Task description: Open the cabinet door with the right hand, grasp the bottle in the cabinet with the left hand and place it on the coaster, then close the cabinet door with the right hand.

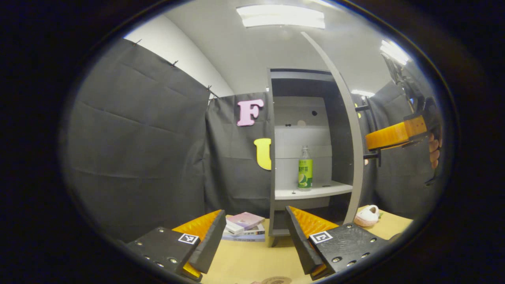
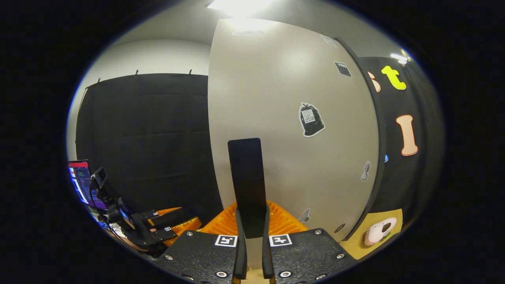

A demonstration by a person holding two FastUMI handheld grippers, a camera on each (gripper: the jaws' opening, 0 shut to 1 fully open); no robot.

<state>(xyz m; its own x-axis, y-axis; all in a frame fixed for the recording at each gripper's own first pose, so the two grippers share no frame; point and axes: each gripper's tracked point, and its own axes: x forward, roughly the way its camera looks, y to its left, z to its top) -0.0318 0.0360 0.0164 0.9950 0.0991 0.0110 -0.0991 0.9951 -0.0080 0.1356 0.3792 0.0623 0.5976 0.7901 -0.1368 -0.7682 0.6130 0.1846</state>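
While upright, bottle [image 1: 305, 168] cap-up.

1. the left gripper [image 1: 252, 240] carries two broad flat plates studded with silver screws, each bearing a small square black-and-white marker.
2. the right gripper [image 2: 252, 252] shows matching screwed plates with two such markers set side by side.
3. ribbed moulding lines the inner faces of both grippers.
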